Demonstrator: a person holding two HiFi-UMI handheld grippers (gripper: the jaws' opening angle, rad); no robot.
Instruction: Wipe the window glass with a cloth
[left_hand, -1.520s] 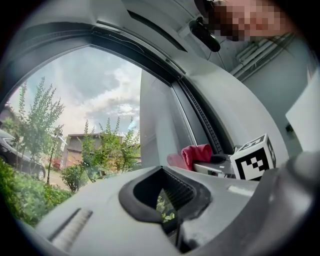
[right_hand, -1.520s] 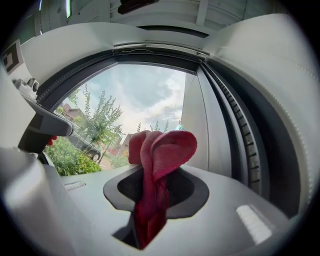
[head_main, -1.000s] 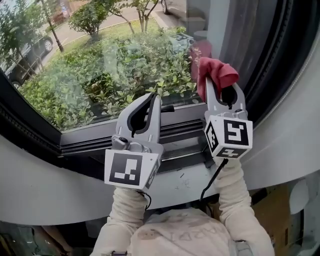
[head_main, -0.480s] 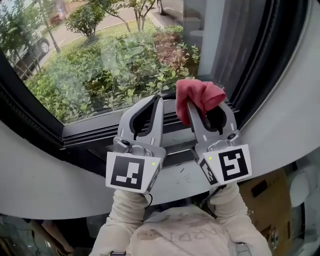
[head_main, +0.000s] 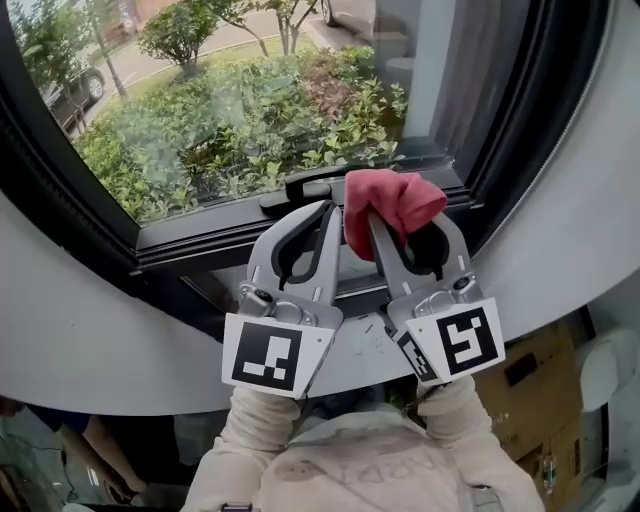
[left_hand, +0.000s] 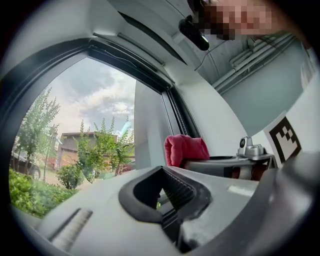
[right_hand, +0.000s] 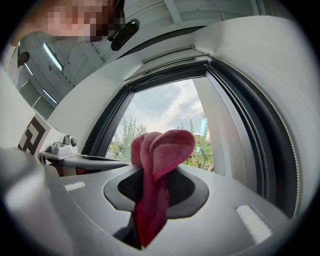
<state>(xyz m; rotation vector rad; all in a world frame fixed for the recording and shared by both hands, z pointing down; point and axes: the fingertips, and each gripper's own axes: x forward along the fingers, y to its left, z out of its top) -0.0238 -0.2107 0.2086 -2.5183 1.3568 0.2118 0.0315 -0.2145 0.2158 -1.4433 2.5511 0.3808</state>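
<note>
Currently right gripper (head_main: 402, 228) clamped on cloth (head_main: 388, 198), just below glass (head_main: 250, 110), left gripper (head_main: 322, 218) jaws together, empty, also below glass

Your head camera looks steeply down on the left gripper (head_main: 322, 212) and right gripper (head_main: 405, 225). Each gripper camera rides close behind its fingers (right_hand: 235, 200), facing the window glass (head_main: 250, 110). All share the cloth (head_main: 392, 200).

Legible text, brands, numbers: none is showing.
- Left cube (head_main: 266, 357), right cube (head_main: 463, 340): each is carrying a black-and-white square code pattern, without letters or digits.
- Top (head_main: 365, 472), cream fabric at the head view's lower edge: faint raised lettering is showing, too blurred to read.
</note>
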